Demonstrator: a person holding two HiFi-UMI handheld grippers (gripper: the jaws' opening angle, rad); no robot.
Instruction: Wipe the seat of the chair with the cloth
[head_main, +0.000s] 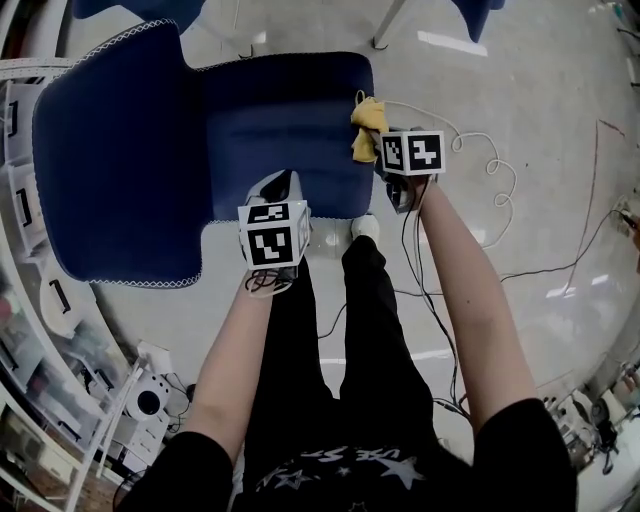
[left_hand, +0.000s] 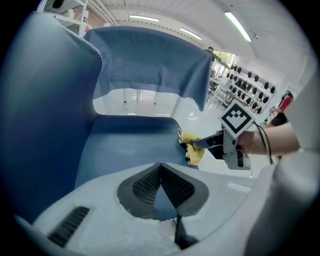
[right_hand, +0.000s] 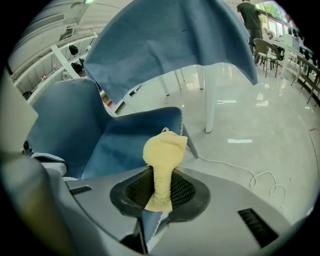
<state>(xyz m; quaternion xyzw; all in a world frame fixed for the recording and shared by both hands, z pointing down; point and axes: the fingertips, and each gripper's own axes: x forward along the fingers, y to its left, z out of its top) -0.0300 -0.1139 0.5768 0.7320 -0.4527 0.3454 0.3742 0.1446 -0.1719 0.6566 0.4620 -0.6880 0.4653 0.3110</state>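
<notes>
The blue chair's seat (head_main: 280, 130) lies ahead of me, its backrest (head_main: 120, 160) to the left. My right gripper (head_main: 378, 150) is shut on a yellow cloth (head_main: 368, 128), which it holds at the seat's right edge. In the right gripper view the cloth (right_hand: 165, 150) bulges out past the shut jaws (right_hand: 161, 185), over the seat (right_hand: 130, 145). My left gripper (head_main: 278, 185) hovers over the seat's near edge, shut and holding nothing (left_hand: 160, 167). From the left gripper view, the cloth (left_hand: 191, 146) droops over the seat's rim (left_hand: 130, 145), with the right gripper (left_hand: 202, 143) behind it.
White and black cables (head_main: 480, 150) trail across the shiny floor at right. White shelving (head_main: 20, 200) stands at left. A second blue-covered chair (right_hand: 165, 45) on white legs (right_hand: 210, 100) stands beyond. The person's black-clad legs (head_main: 330, 330) are just before the seat.
</notes>
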